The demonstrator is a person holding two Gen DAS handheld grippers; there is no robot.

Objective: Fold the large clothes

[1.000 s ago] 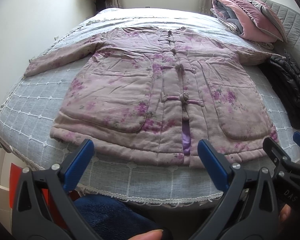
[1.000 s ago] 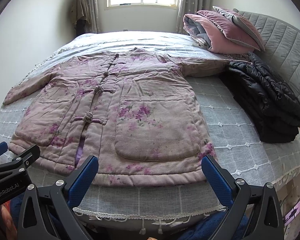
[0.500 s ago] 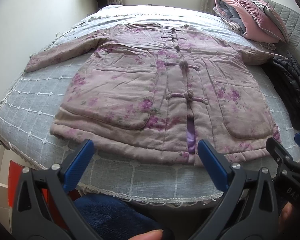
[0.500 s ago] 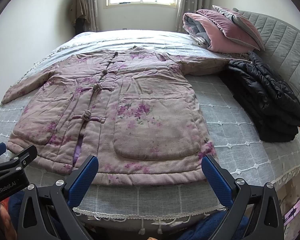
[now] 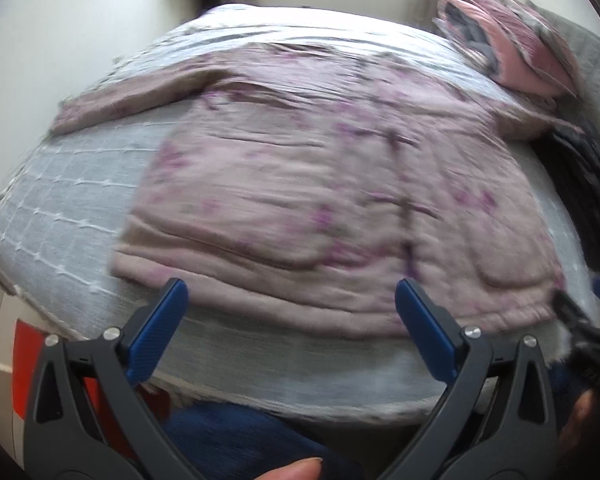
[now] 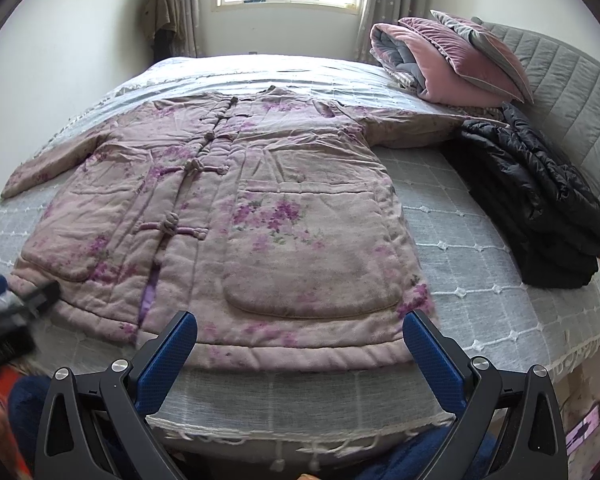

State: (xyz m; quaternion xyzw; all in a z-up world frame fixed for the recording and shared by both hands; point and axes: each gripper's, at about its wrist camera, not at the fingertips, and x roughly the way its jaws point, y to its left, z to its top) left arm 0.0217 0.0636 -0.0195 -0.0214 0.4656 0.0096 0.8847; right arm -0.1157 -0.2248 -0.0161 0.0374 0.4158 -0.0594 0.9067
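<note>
A pink floral padded coat (image 6: 236, 216) lies flat, front up, on the grey bed, sleeves spread, hem toward me. It also shows, blurred, in the left wrist view (image 5: 320, 200). My left gripper (image 5: 288, 312) is open and empty, just in front of the hem's left half. My right gripper (image 6: 300, 344) is open and empty, just in front of the hem's right half, over the bed's front edge. The left gripper's tip shows at the left edge of the right wrist view (image 6: 16, 300).
A folded black puffer jacket (image 6: 540, 208) lies on the bed to the right of the coat. Pink and grey pillows and a folded quilt (image 6: 444, 64) are stacked at the headboard (image 6: 572, 92). The bed's fringed front edge (image 6: 300, 432) is below the grippers.
Both grippers have moved forward toward the coat's hem. The left wrist view is now motion-blurred and has swung to the left. Both grippers stay open.
</note>
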